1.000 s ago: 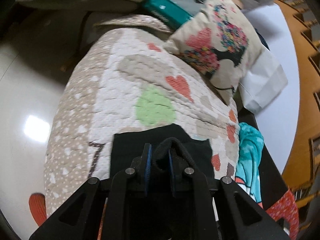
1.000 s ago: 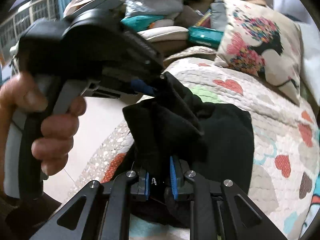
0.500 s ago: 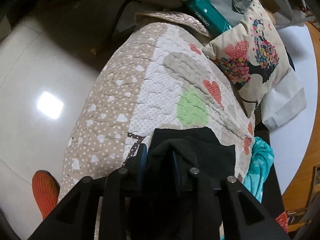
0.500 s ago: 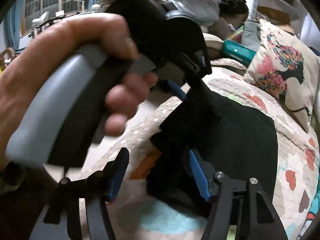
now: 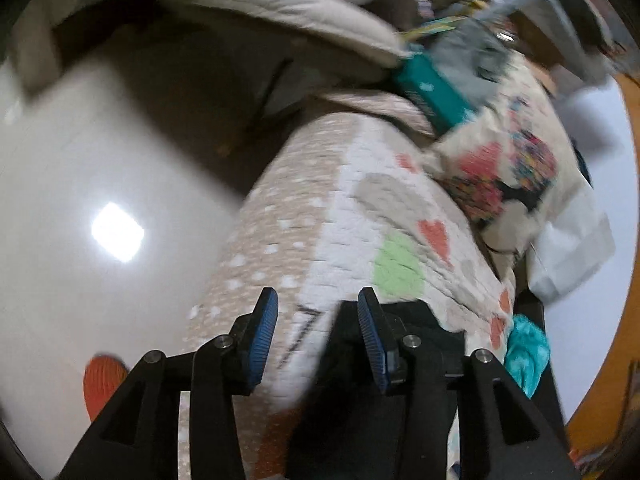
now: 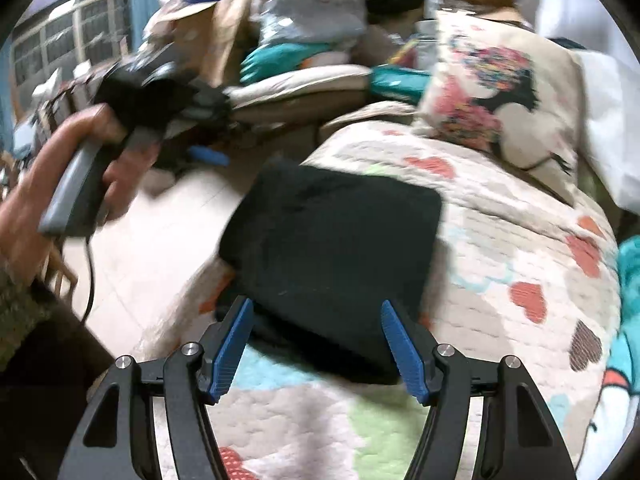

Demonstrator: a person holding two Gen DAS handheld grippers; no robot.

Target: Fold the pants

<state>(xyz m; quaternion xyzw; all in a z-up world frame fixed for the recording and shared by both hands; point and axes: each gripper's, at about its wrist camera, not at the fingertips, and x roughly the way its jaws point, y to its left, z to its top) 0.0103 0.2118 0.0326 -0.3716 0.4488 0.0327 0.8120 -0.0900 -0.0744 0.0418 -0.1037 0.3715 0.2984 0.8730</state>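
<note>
Pants (image 6: 332, 256): folded, lying on quilt (image 6: 500, 248), near its left edge. Pillow (image 6: 500, 92): on quilt behind pants, to the right. Box (image 5: 432, 92): behind quilt, left of pillow. Cushion (image 6: 296, 84): behind quilt. Floor (image 5: 100, 184): left of quilt.

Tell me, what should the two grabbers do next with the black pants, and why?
Probably lift both away and stop. The black pants already lie as a neat folded block on the heart quilt. The right gripper and left gripper have just been opening, and neither pinches any cloth now.
</note>
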